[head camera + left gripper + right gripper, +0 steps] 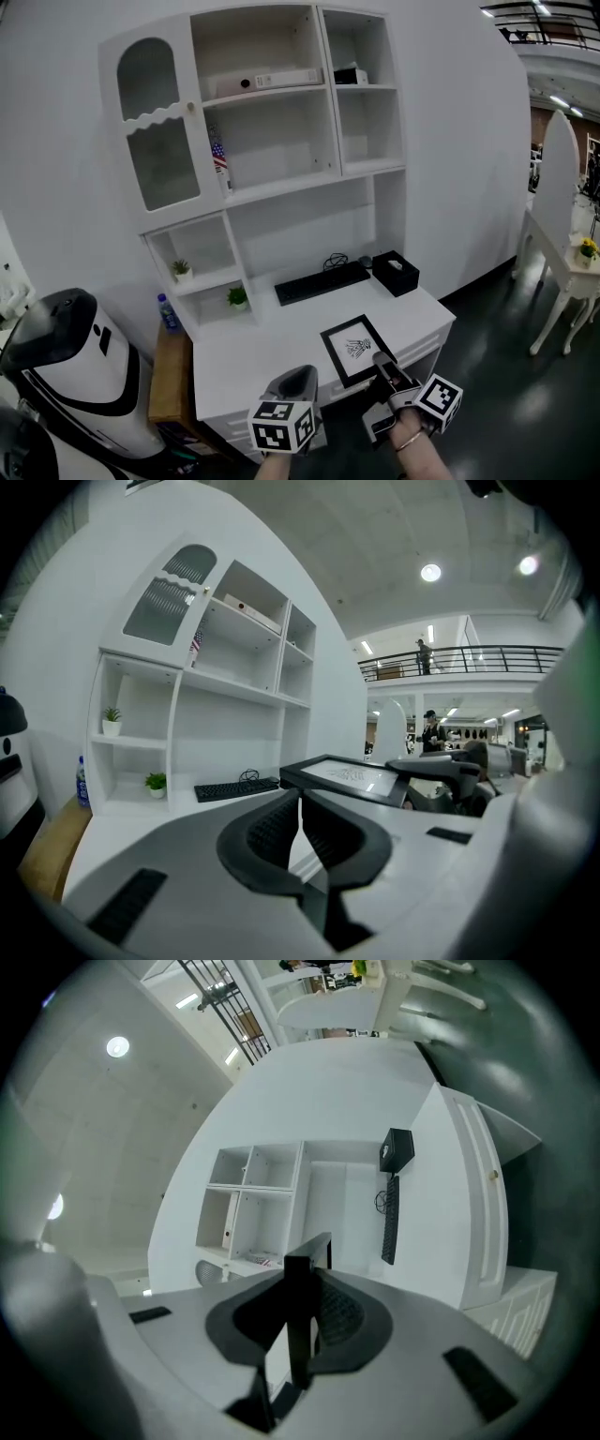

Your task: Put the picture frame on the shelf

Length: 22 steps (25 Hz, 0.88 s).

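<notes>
Right hand-held gripper (381,361) pinches picture frame (354,347) edge (desk (267,352) front); left hand-held gripper (298,377) closed.

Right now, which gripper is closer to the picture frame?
Right. The right gripper is shut on the edge of the picture frame. The left gripper is off to the frame's left, jaws together, not touching it.

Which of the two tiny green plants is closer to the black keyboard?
The lower, right-hand small green potted plant; the other green plant sits one shelf higher and further left, away from the flat black keyboard.
</notes>
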{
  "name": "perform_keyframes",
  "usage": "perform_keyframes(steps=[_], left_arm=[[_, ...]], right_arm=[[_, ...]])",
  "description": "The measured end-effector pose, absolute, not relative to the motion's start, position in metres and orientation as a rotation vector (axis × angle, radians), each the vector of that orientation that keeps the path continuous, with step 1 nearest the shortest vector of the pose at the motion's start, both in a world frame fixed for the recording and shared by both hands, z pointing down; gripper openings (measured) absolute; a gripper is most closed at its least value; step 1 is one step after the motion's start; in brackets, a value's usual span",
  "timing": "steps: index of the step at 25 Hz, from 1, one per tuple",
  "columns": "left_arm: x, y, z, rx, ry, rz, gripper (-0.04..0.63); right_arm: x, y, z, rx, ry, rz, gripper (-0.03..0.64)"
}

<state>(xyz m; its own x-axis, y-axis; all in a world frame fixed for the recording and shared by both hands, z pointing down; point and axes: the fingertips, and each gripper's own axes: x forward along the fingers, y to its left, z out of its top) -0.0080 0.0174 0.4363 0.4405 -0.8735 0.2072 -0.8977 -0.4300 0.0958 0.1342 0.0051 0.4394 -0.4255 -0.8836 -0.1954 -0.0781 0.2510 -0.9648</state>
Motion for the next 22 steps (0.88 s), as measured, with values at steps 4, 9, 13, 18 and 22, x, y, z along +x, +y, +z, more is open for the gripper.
perform_keyframes(steps=[4,9,13,18,22], left_arm=[[-0.012,-0.006,0.432,2.502,-1.568,0.197,0.02],[-0.022,-0.055,0.417,2.526,-1.584,0.161,0.02],[-0.035,-0.104,0.403,2.554,-1.581,0.135,0.02],[-0.05,-0.164,0.386,2.584,-1.567,0.119,0.02],[-0.057,-0.204,0.363,2.629,-1.545,0.105,0.02]], right_arm=[[0.126,-0.02,0.432,-0.867,1.715,-1.279,0.055],[0.118,-0.065,0.423,-0.828,1.676,-1.307,0.055],[0.107,-0.111,0.407,-0.817,1.675,-1.288,0.055],[0.093,-0.167,0.384,-0.81,1.67,-1.279,0.055],[0.082,-0.205,0.357,-0.783,1.66,-1.263,0.055]])
